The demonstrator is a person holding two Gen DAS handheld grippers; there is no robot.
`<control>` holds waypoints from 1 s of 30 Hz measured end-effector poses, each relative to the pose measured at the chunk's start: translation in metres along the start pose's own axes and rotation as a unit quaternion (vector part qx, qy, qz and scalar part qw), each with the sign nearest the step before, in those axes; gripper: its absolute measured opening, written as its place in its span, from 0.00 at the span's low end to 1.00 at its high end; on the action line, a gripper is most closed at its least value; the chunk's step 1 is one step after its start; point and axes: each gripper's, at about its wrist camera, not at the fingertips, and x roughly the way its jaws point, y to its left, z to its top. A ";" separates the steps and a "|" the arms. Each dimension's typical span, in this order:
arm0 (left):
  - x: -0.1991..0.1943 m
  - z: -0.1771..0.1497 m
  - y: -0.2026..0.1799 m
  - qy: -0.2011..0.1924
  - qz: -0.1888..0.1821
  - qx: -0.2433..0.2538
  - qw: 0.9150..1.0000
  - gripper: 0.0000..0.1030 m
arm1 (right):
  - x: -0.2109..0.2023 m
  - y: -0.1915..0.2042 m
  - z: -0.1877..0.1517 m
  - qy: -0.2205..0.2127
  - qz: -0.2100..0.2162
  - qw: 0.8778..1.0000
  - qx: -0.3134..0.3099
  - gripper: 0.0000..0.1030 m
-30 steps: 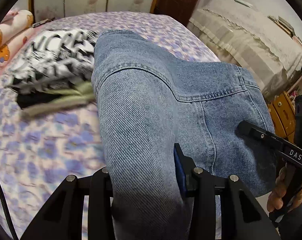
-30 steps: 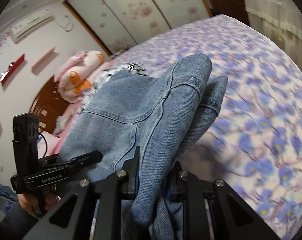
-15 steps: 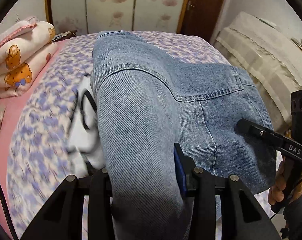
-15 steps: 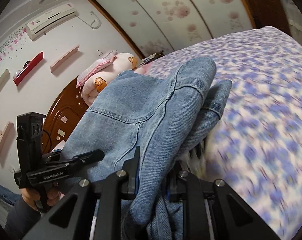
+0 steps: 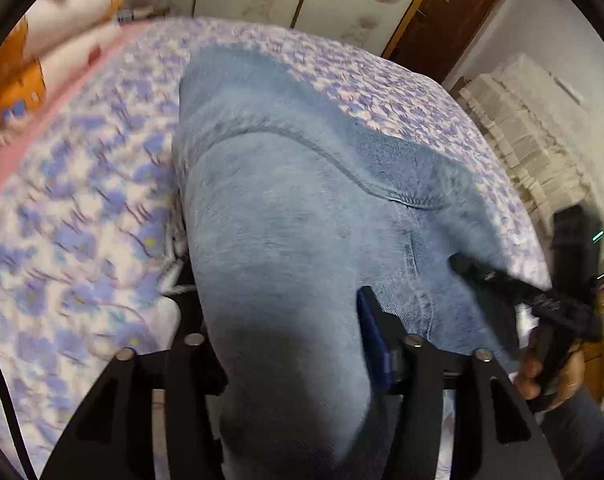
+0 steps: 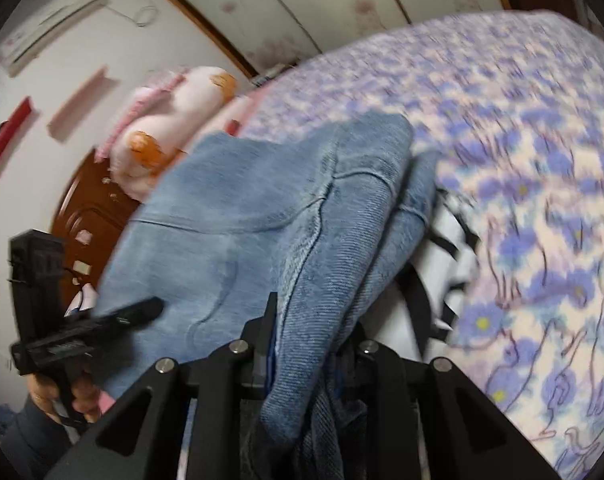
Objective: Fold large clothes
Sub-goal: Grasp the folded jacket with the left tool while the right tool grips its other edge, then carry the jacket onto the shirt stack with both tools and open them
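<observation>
We cannot see the left gripper's left finger tip: the folded jeans drape over it, and their lower end runs off the bottom edge. A black-and-white garment shows only as a blurred strip at centre right, mostly buried under the denim, its print unreadable. The floral bedspread is smeared by motion. At the right gripper the fabric hides the pads, so we cannot tell whether they press

denim garment filling the space ahead, printed cloth beneath, open bedspread right
</observation>
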 end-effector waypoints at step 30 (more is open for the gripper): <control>-0.070 -0.056 -0.068 -0.067 0.196 0.117 0.971 0.10 | -0.021 0.018 -0.047 0.017 -0.150 0.986 -0.068 0.00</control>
